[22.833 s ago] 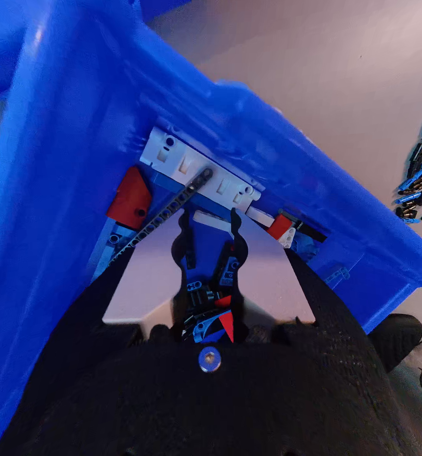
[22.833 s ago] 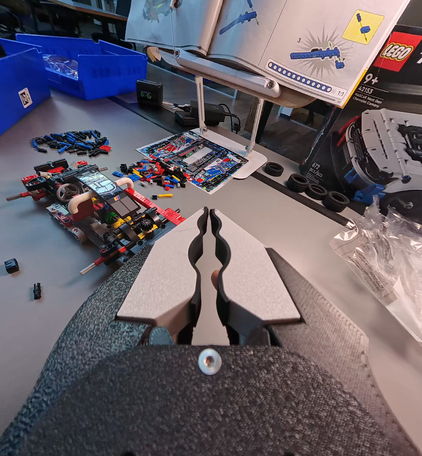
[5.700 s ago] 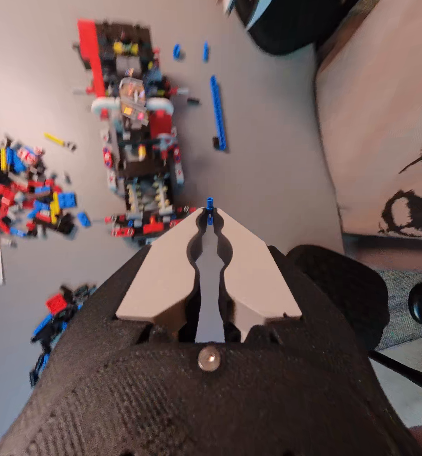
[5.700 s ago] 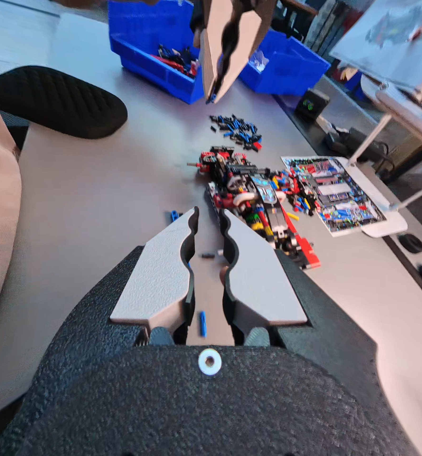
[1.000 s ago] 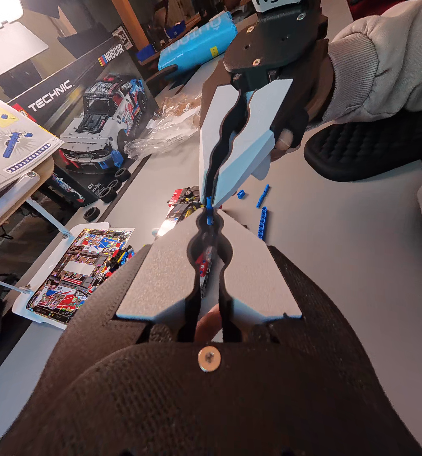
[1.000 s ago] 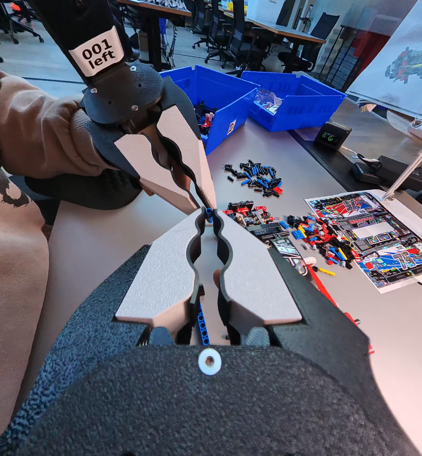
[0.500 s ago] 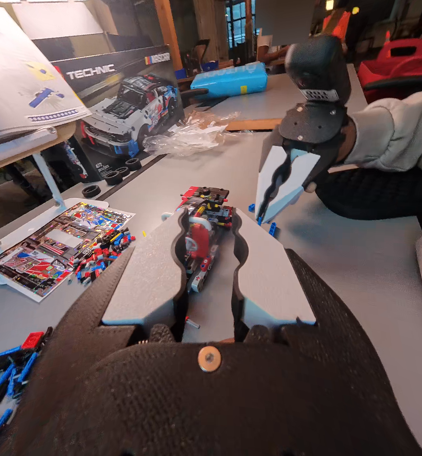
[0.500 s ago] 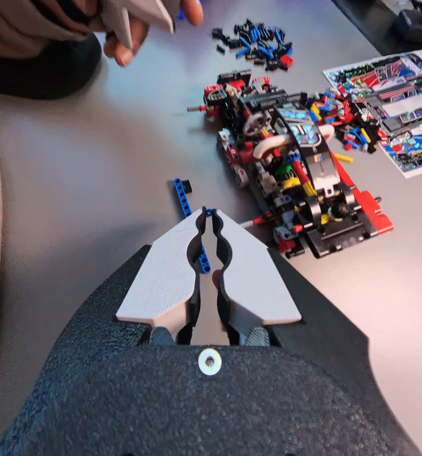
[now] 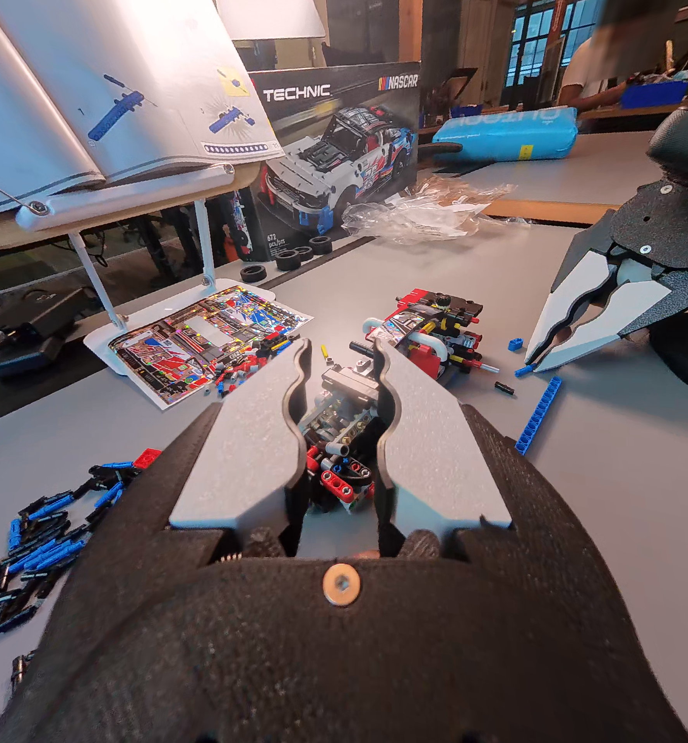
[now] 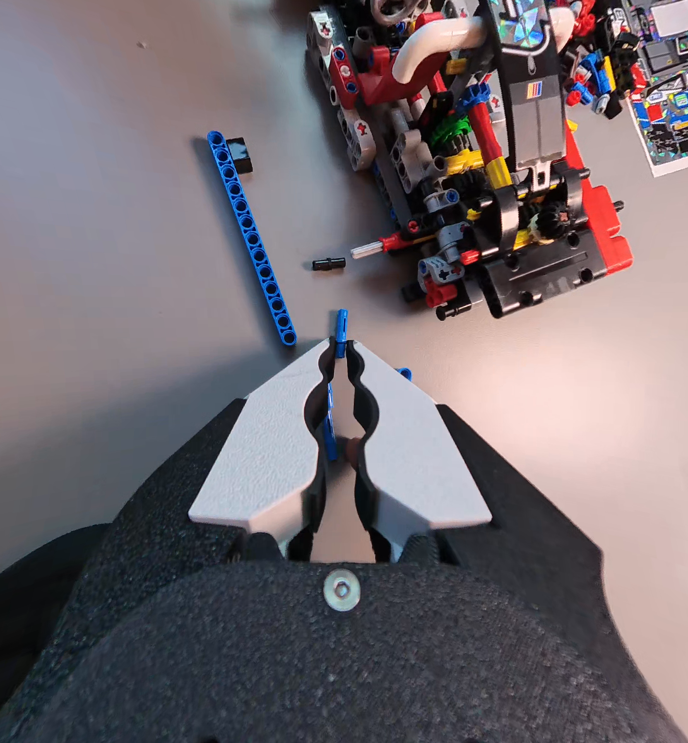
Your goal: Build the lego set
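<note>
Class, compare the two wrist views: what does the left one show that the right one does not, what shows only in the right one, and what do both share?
Only the left wrist view shows the instruction book on its stand, the set's box, loose tyres and the open left gripper. Only the right wrist view shows the small black block beside the beam's far end. Both show the part-built car, the long blue beam, the black pin and the right gripper shut on a blue pin.

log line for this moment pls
left tool: open, empty | right tool: shut on blue pin | blue beam: flat on table
</note>
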`<state>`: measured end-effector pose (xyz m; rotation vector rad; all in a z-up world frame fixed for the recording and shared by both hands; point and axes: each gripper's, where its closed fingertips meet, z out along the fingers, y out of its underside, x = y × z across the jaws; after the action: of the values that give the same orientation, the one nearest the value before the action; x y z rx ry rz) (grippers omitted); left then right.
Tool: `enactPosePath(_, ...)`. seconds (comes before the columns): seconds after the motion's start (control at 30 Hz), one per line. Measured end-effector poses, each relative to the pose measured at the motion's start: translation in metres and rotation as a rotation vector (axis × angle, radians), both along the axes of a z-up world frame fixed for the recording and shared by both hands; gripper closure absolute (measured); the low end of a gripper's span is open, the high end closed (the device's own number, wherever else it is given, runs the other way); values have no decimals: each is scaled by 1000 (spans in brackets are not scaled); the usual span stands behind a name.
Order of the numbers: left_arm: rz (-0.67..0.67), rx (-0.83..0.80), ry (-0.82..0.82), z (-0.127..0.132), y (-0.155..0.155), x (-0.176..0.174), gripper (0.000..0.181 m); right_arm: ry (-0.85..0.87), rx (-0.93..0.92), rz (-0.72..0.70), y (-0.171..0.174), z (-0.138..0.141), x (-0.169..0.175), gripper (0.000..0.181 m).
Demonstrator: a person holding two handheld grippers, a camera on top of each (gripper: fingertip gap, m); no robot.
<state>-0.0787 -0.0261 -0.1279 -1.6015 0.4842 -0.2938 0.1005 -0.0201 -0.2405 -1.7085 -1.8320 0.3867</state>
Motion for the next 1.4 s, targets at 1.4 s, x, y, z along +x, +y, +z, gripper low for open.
enactPosePath(1.4, 193, -91, 26, -5, 35, -90, 161, 765, 40, -333, 76, 97, -2, 176)
